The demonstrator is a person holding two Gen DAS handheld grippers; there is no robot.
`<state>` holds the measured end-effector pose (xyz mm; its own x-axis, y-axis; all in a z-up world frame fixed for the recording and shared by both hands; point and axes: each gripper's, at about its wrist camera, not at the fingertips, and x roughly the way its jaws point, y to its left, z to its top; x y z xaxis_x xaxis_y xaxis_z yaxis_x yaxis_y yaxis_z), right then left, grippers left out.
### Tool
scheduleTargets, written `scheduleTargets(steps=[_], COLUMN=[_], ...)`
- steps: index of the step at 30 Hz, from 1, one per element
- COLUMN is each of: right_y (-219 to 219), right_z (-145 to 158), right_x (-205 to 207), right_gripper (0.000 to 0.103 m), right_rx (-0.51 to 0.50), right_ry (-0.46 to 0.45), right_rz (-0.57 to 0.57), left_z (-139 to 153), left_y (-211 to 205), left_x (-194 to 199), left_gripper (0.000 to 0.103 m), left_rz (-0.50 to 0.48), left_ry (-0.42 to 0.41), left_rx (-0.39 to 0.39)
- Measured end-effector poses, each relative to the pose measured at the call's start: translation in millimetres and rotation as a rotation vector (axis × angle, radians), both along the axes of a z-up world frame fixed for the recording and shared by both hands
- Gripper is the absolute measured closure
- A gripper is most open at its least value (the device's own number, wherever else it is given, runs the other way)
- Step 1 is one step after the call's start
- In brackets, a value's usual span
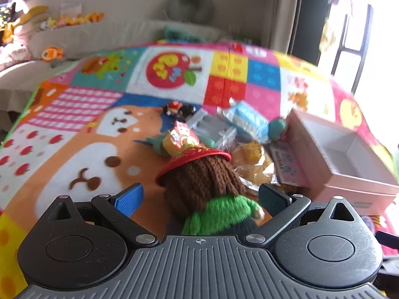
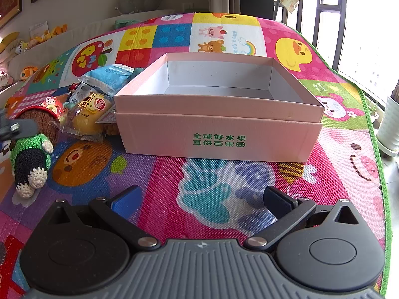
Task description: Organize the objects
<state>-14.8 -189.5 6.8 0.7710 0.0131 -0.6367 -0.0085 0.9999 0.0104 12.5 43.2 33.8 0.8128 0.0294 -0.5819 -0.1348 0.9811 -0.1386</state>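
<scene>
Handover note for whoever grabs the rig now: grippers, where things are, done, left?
Left gripper: open, fingers either side of the knitted doll, not closed on it.
Right gripper: open, empty, over the play mat in front of the pink box.
Box looks empty from here.
Snack packets and small toys are piled on the mat left of the box.
Done: nothing boxed yet.
Left: probably grip the doll, box it, then the pile.

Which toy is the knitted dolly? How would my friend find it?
Find the big pink box on the colourful mat; left of it sits a pile of wrapped snacks. The knitted doll lies just in front, the only yarn thing: brown hair, red hat, green jumper.
</scene>
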Motion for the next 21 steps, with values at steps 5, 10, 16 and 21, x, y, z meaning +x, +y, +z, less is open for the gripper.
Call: scheduleTargets(steps=[5, 10, 16, 21], right_y=[-3.2, -5.9, 0.8, 40.3], right_z=[2.0, 7.6, 8.0, 27.8], right_x=[1.4, 1.1, 1.8, 11.7], right_gripper=[0.0, 0.0, 0.0, 0.0], right_rx=[-0.006, -0.013, -0.02, -0.01], right_ry=[0.028, 0.103, 0.106, 0.068], right_rz=[0.049, 0.084, 0.052, 0.265], left_z=[-15.7, -14.4, -11.1, -11.9], left_y=[8.4, 27.8, 66.4, 101.3], left_x=[14.0, -25.7, -57.2, -53.0], left_gripper=[0.019, 0.021, 0.021, 0.022], left_rz=[-0.059, -0.151, -0.086, -0.046], left_ry=[0.066, 0.07, 0.062, 0.038], left_rx=[-0.05, -0.011, 0.08, -0.056])
